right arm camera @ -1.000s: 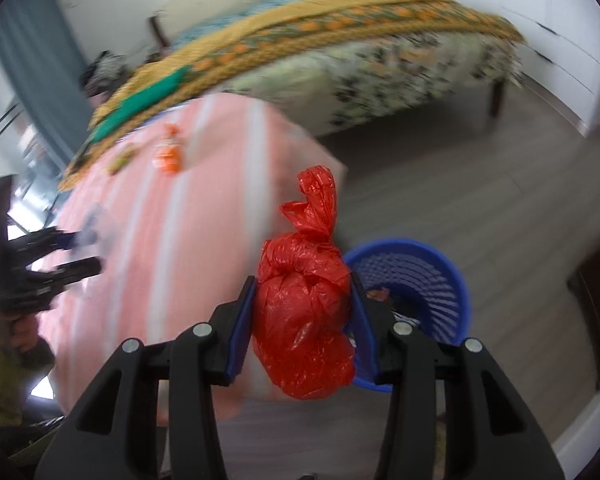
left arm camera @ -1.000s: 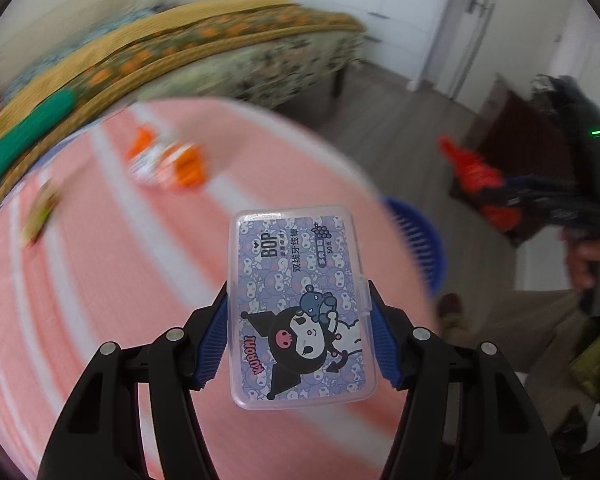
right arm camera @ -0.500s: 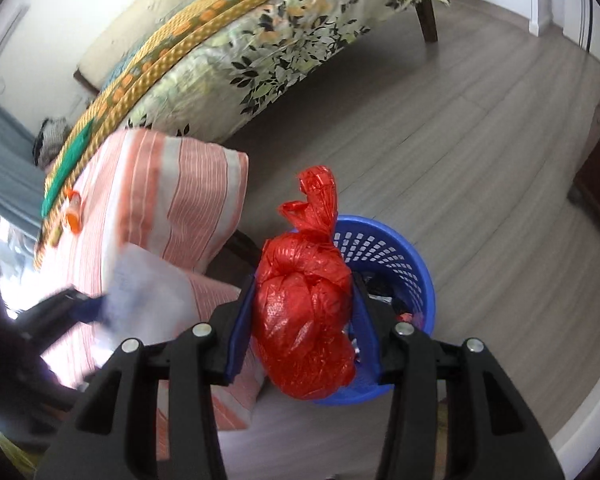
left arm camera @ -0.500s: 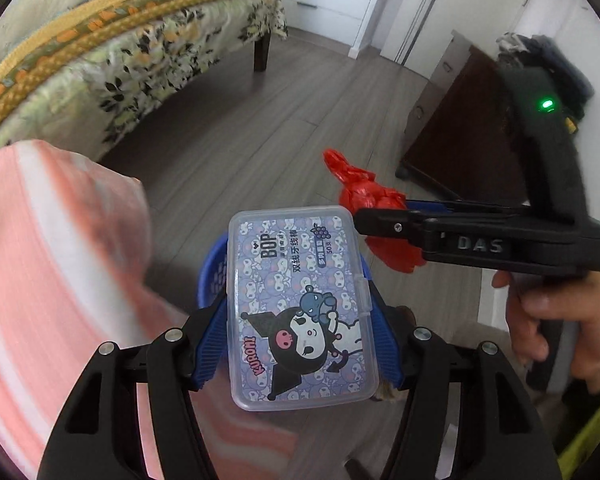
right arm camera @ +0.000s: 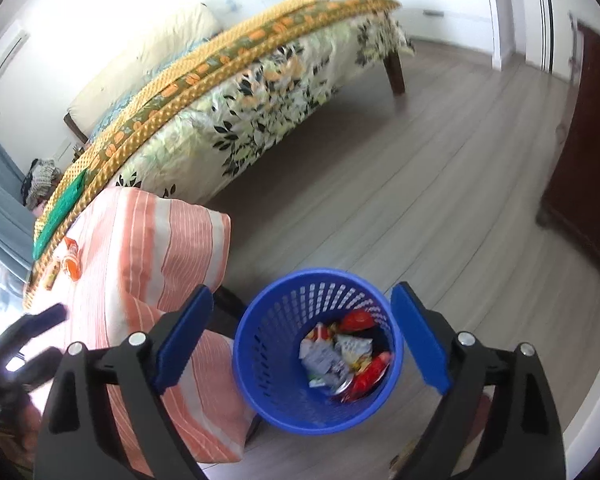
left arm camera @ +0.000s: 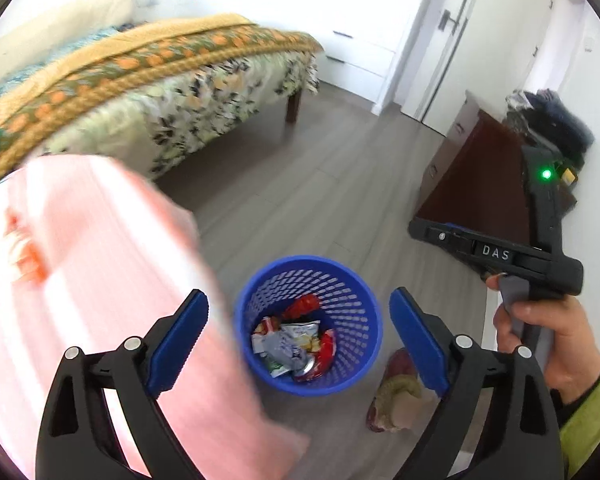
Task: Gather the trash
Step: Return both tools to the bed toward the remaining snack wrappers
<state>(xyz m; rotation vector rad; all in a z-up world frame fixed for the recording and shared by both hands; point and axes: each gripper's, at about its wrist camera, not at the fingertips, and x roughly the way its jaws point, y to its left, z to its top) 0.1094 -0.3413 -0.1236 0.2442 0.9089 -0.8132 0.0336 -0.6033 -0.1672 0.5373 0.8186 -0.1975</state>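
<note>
Your left gripper (left arm camera: 298,336) and right gripper (right arm camera: 302,338), jaws just sprung wide and empty, hung over the blue mesh basket (left arm camera: 364,376) on the floor right of the striped table (right arm camera: 148,240). Crumpled wrappers (right arm camera: 342,354) filled it; individual pieces were hard to distinguish.

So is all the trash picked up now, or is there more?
Not quite. The blue basket already holds wrappers and red trash. Both grippers, left and right, have just been opening and hold nothing. An orange packet still lies on the striped table.
</note>
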